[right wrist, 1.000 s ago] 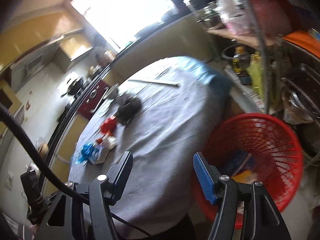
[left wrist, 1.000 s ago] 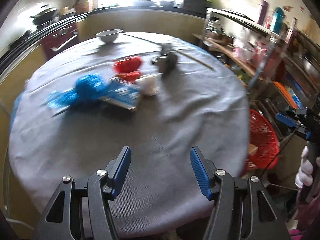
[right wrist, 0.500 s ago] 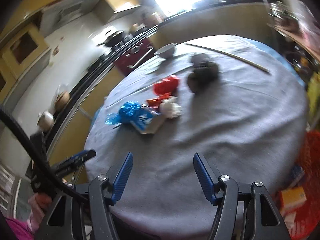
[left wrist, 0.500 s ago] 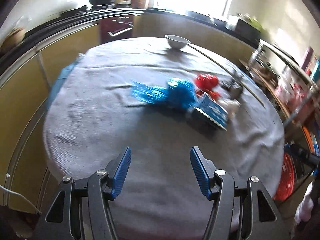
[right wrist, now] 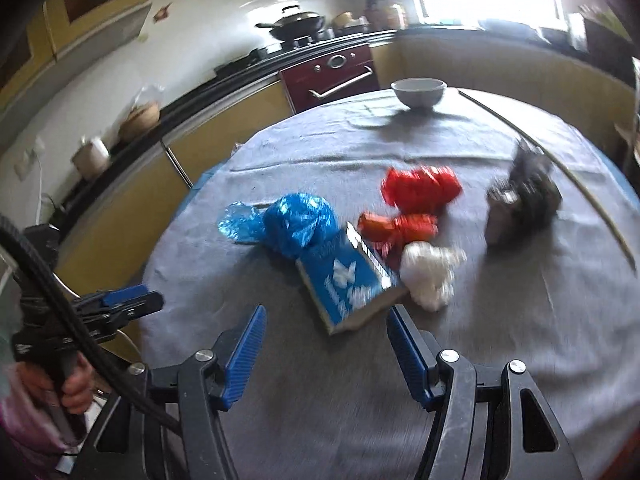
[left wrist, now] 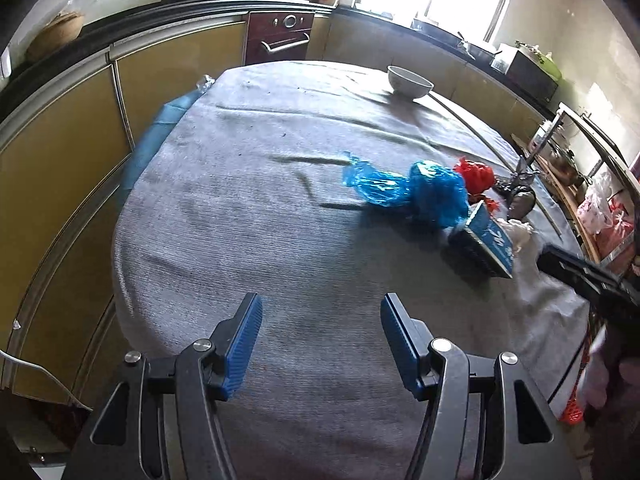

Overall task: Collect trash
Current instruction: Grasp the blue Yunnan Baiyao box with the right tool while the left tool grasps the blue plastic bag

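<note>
Your right tongs, jaws apart and empty, face the blue carton lying on the worktop at twelve o'clock, long axis toward one o'clock; your left tongs, also apart, sit farther.

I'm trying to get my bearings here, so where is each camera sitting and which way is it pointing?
Left wrist: on the left hand-held gripper, angled down across the grey-clothed round table toward the oven; the right hand-held gripper shows at right.
Right wrist: on the right hand-held gripper, aimed at the blue box; the left hand-held gripper and the hand gripping it show at left.
Both see: blue plastic bag, red bag, white bowl.
</note>
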Demonstrator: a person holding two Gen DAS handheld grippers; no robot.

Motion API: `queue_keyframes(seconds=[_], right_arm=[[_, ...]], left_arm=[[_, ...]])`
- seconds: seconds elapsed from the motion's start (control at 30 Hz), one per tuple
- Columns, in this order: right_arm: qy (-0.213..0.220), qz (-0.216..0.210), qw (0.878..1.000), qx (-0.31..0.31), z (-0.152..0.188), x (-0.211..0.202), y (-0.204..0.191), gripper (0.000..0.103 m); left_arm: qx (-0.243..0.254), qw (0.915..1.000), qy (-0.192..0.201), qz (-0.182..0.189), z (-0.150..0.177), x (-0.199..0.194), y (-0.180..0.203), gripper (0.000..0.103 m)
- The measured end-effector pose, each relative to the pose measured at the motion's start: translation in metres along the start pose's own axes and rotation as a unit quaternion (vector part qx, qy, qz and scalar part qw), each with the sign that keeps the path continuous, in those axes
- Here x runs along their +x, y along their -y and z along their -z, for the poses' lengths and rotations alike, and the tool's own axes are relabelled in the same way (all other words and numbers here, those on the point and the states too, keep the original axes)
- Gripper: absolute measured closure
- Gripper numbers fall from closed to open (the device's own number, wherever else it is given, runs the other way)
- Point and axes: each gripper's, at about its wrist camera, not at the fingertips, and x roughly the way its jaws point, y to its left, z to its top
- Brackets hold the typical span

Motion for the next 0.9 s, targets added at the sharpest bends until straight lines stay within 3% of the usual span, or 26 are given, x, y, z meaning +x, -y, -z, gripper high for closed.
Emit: queue_keyframes(seconds=[0.33,0.4,0.6,0.73,0.9], right_arm=[[-0.039,-0.003,0.998,-0.048,-0.027,0.056,-0.002,0.035],[-0.035,0.010,0.997,-0.067,-0.026,0.060,-0.007,0.031],[-0.042,0.050,0.992,-0.111,-0.019,0.072,-0.020,0.030],[-0.036,0.061,0.991,-0.117,-0.015,0.078,-0.017,0.034],[-0.015,0.041,0.995,-0.087,-0.012,0.068,-0.009,0.035]], left_arm=[[-0.016,0.9998,-0.010,-0.007,-0.006,0.011,-0.017,0.041],[-0.018,0.9998,-0.009,-0.008,-0.008,0.012,-0.019,0.041],[-0.030,0.9995,-0.005,0.003,-0.020,0.011,-0.021,0.041],[-0.029,0.9995,0.003,0.014,-0.034,0.009,-0.013,0.041],[-0.009,0.9992,0.004,0.038,-0.057,0.013,0.014,0.041]])
